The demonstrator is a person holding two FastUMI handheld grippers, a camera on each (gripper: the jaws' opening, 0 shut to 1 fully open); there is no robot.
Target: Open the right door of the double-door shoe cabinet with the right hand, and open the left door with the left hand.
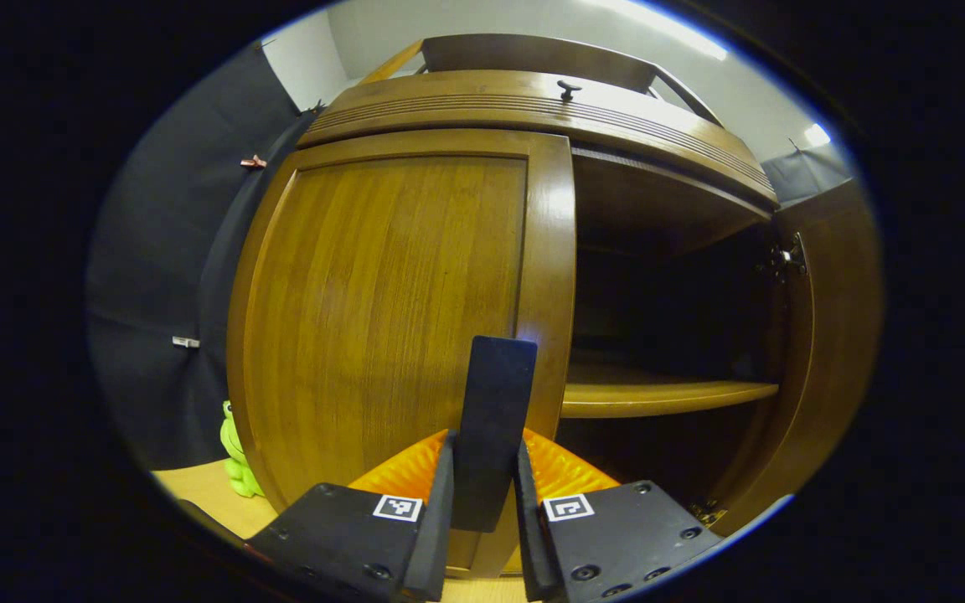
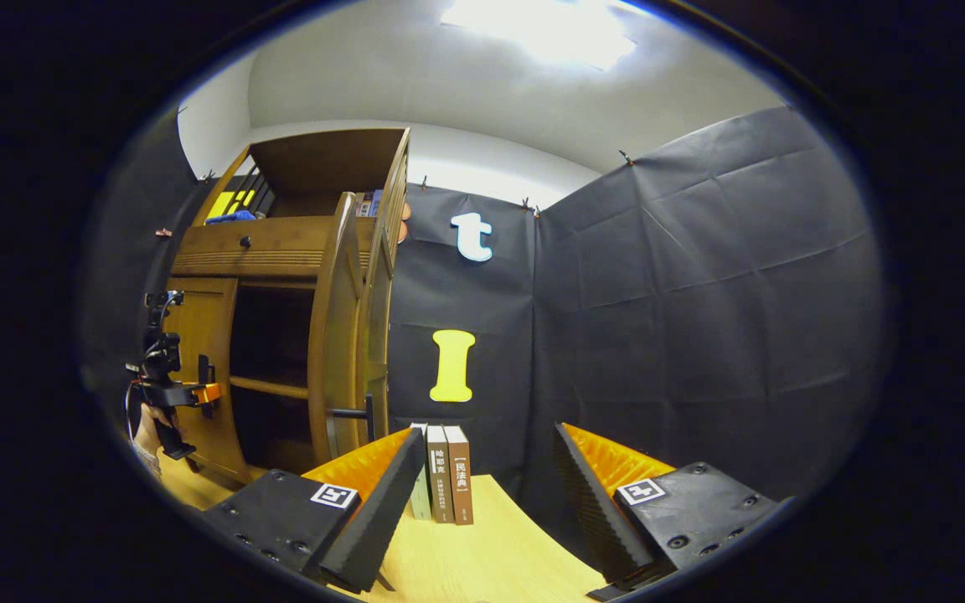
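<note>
We are finding the left gripper point(image 1: 487, 494) clamping the left door's handle point(image 1: 495, 419), that left door point(image 1: 390, 318) lying closed. The right gripper point(image 2: 487, 502) is hanging apart-fingered (gripping nothing), the right door point(image 2: 340, 335) standing open.

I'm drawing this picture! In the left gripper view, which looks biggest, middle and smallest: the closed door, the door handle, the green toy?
1. Closed door, by far the biggest.
2. Door handle, held between the left gripper; it sits nearest the camera, so it looks oversized.
3. Green toy, smallest, partly hidden behind the cabinet.
</note>
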